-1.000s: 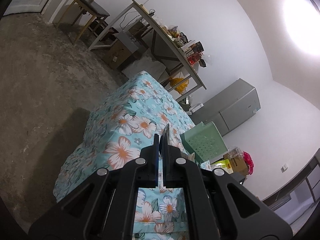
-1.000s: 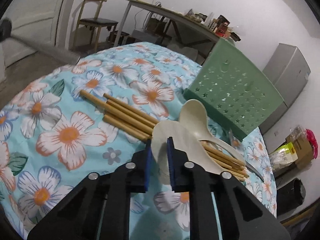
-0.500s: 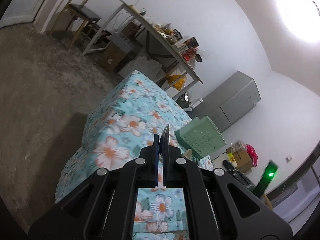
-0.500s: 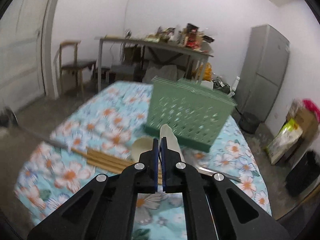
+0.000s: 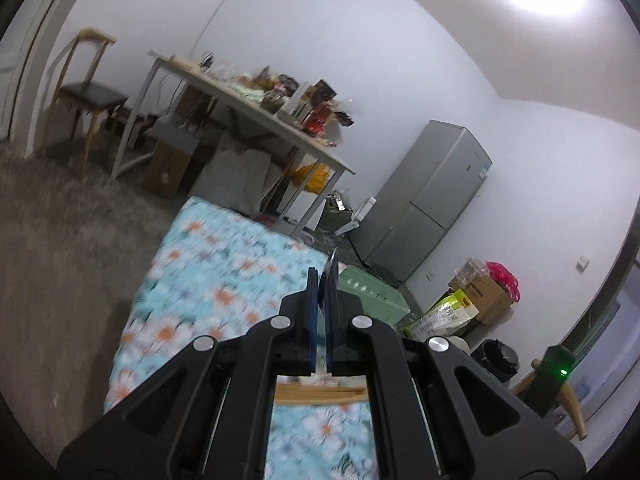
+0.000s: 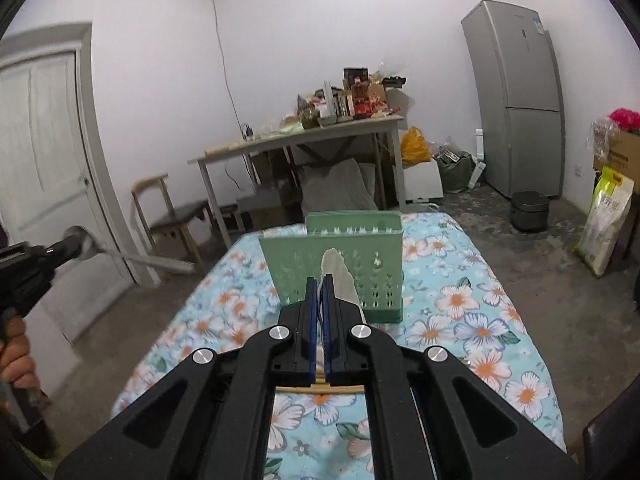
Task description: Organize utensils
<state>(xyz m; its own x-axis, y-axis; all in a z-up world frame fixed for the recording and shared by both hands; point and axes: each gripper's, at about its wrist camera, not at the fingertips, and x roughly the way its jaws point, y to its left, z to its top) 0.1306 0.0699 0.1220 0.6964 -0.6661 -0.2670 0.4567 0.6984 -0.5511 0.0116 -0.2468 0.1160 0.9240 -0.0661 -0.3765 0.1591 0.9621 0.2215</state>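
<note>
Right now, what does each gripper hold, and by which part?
The right gripper is shut on a cream spoon, held on edge; which part cannot be told. The left gripper pinches a thin dark blade-like utensil by its lower end.

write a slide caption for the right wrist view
Right gripper shut on a cream spoon, raised before the green basket on the floral table.

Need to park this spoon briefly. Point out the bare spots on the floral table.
Bare cloth lies right of the green holder, out to the right edge of the floral table, with a narrower strip left of it. Crowded: the near middle, where wooden chopsticks lie under the right hand-held gripper, shut on a cream spoon.
</note>
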